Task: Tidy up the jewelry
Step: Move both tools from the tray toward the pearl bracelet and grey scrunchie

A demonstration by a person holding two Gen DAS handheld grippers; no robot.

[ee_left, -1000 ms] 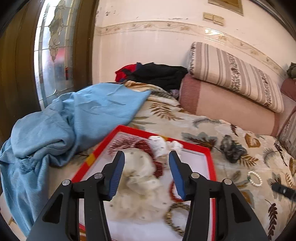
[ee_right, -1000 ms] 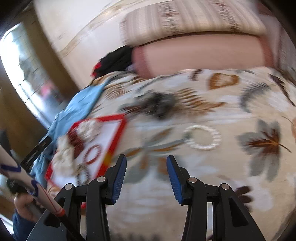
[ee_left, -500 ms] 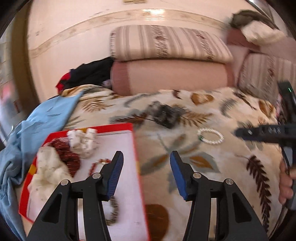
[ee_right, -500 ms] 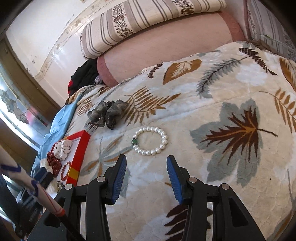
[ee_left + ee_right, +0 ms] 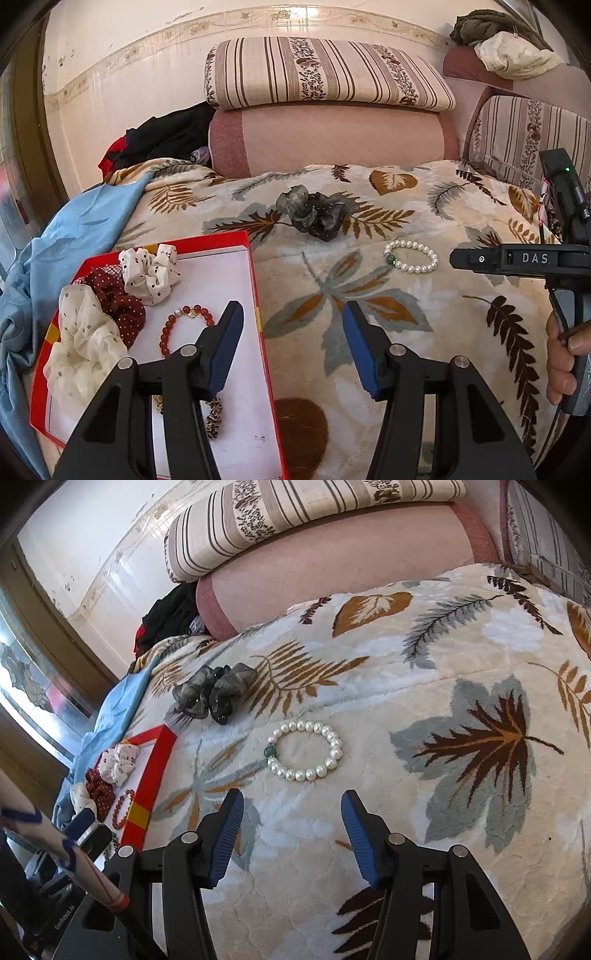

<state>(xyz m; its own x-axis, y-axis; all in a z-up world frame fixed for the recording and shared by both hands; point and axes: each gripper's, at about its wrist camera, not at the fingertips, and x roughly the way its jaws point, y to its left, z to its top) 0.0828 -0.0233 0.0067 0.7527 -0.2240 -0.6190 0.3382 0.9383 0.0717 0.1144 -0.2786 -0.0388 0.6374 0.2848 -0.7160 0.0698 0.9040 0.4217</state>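
Pearl bracelet (image 5: 304,750) lies flat on the bed blanket (image 5: 424,805), well apart from red tray (image 5: 255,295), beside grey scrunchie (image 5: 214,692). Right gripper (image 5: 291,827) spread, just short of it, likely lining up a pick. Left gripper (image 5: 291,343) spread, empty, over the tray edge.

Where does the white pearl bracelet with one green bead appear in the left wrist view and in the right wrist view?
Left wrist view: the white pearl bracelet with one green bead lies right of centre on the leaf-patterned blanket, ahead of the open left gripper.
Right wrist view: it lies near the centre, just beyond the open right gripper.
Shared landmark: the grey gauzy scrunchie lies further away and to the left of the bracelet in both views.
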